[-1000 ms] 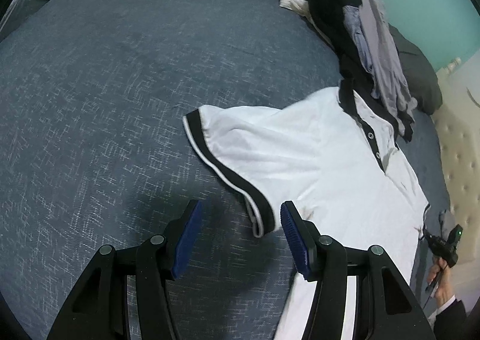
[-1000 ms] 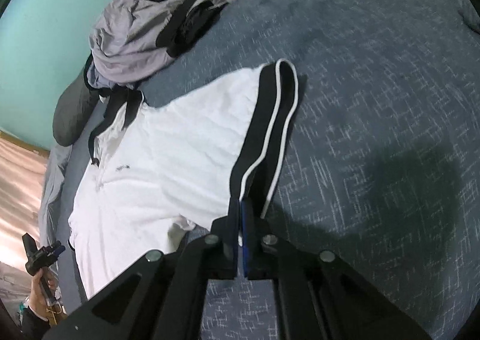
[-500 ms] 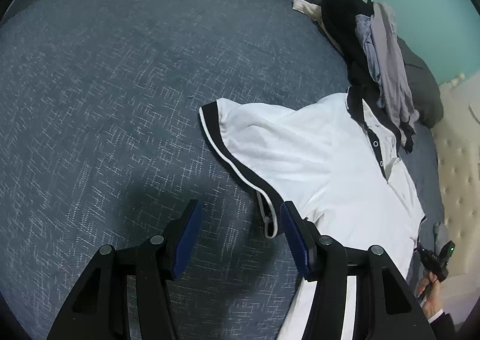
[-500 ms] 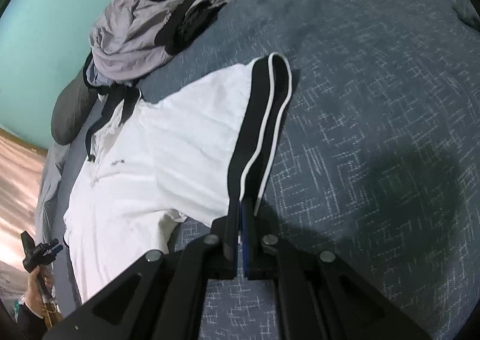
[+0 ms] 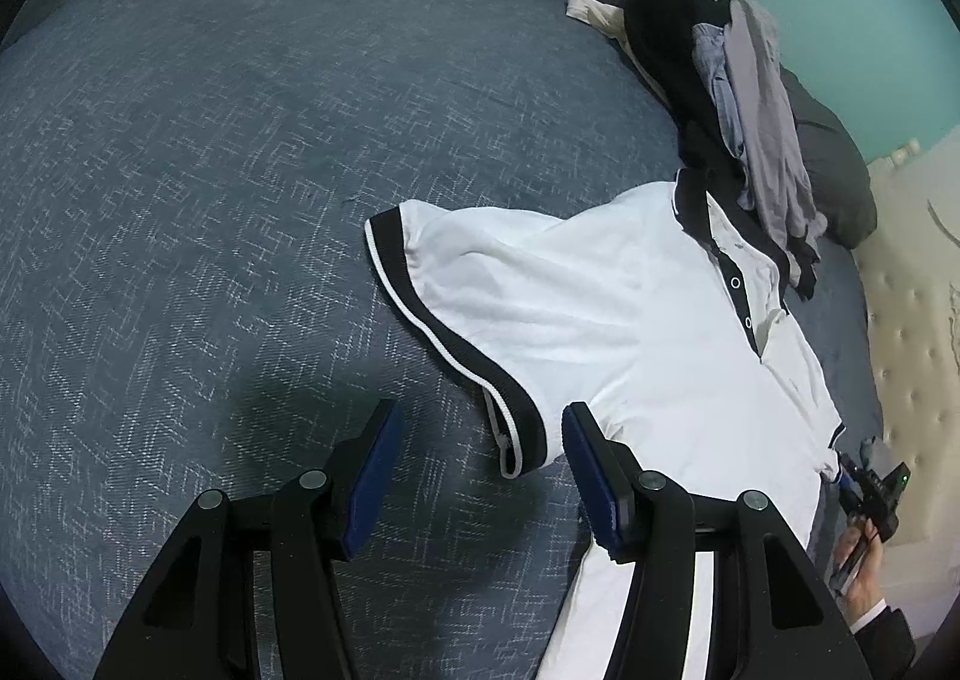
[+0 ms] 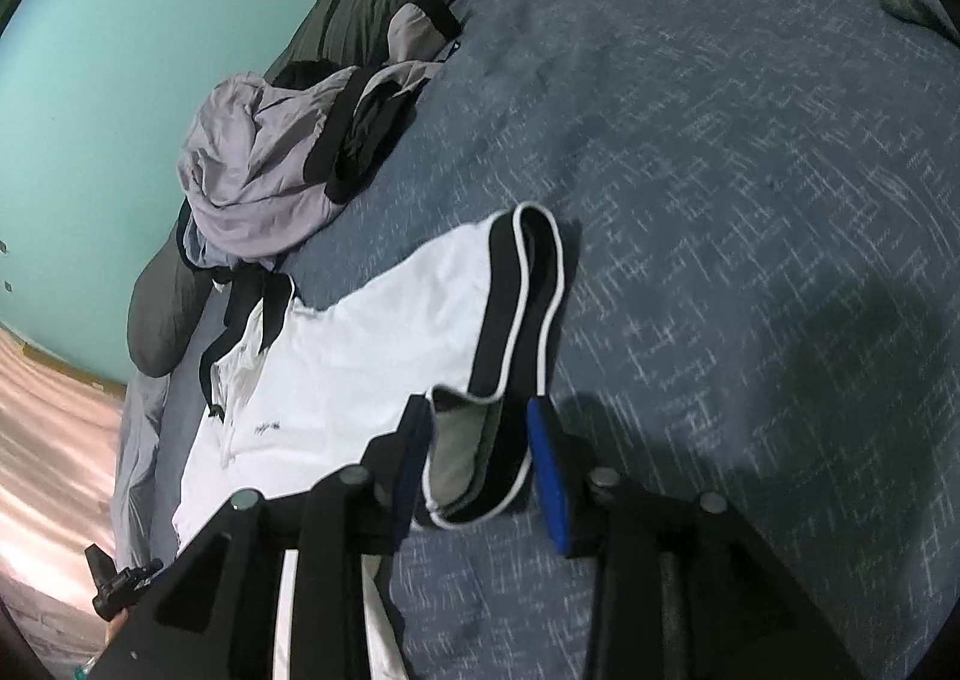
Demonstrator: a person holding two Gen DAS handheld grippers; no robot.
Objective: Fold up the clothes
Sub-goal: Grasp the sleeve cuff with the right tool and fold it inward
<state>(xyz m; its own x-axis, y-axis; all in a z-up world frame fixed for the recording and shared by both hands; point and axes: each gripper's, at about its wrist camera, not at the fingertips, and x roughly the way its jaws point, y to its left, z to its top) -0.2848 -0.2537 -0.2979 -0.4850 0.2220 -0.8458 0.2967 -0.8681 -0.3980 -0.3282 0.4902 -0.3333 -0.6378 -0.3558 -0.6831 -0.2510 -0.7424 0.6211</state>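
The right hand-held gripper (image 6: 480, 464) is opening, its blue pads straddling the black-banded sleeve cuff (image 6: 474, 464) of the white cotton polo shirt (image 6: 360, 356), which lies flat on the blue-grey woven bedspread (image 6: 750, 170). The left hand-held gripper (image 5: 477, 470) hovers half open and empty, near the other cuff (image 5: 516, 434). A crumpled grey and black clothes heap (image 5: 738, 98) sits at the far side.

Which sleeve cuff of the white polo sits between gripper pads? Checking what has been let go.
The cuff by the right gripper, between its opening pads; the other cuff lies ahead of the left gripper.
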